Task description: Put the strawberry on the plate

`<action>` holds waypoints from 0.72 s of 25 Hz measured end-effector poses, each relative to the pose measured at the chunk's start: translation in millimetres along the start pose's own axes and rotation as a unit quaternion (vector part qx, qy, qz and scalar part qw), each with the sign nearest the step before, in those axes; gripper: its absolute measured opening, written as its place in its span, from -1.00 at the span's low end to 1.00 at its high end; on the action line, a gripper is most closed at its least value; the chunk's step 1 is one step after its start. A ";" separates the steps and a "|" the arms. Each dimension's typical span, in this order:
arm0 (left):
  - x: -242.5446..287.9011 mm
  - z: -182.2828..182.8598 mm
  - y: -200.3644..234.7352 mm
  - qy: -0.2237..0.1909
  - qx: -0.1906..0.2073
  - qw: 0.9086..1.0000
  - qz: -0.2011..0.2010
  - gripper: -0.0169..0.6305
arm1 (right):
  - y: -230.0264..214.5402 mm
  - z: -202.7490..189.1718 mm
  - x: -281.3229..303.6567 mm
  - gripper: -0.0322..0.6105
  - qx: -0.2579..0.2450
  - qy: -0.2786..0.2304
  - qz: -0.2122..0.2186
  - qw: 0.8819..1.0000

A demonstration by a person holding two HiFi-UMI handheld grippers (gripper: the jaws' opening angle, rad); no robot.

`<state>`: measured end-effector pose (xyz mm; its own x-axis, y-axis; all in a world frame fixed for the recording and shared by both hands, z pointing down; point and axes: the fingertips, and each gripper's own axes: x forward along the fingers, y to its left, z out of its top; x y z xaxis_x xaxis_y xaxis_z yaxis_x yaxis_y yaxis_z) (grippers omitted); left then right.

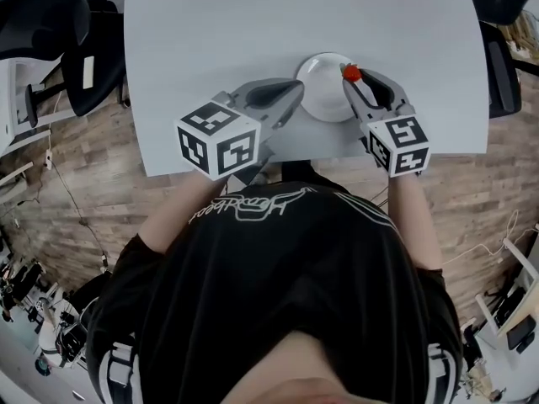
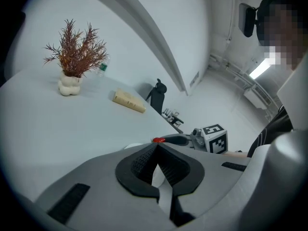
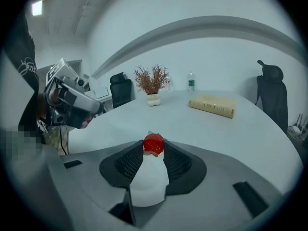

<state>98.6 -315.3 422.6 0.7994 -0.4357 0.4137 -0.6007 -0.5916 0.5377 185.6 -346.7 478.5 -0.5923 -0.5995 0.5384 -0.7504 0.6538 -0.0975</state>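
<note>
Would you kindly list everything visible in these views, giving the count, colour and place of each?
table: one, pale grey, in front of the person
plate: one, white, near the table's front edge, between the two claws
strawberry: one, red, at the plate's right edge, held off the table
book: one, tan, far side of the table
plant: one, reddish-brown, in a white vase, far end of the table
bottle: one, clear, beside the plant
chairs: several, black, around the table
floor: brown wood
shirt: one, black, on the person
left claw: grey, shut, empty
right claw: grey, shut on the strawberry
</note>
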 end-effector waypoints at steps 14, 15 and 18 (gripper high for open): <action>13.6 -7.1 4.2 0.000 -0.015 1.000 0.011 -0.93 | 0.6 -40.5 26.2 -0.51 -0.074 0.098 0.018 0.992; 14.3 -7.4 3.8 0.000 -0.015 1.000 0.012 -0.93 | 0.4 -42.7 27.0 -0.51 -0.078 0.104 0.019 0.991; 13.9 -8.4 2.8 -0.001 -0.016 1.000 0.012 -0.93 | 0.1 -49.3 28.2 -0.51 -0.090 0.123 0.016 0.988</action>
<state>107.9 -317.3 436.0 0.7844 -0.4515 0.4252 -0.6201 -0.5586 0.5508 183.3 -340.7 535.0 -0.5100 -0.4611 0.7262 -0.6542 0.7560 0.0205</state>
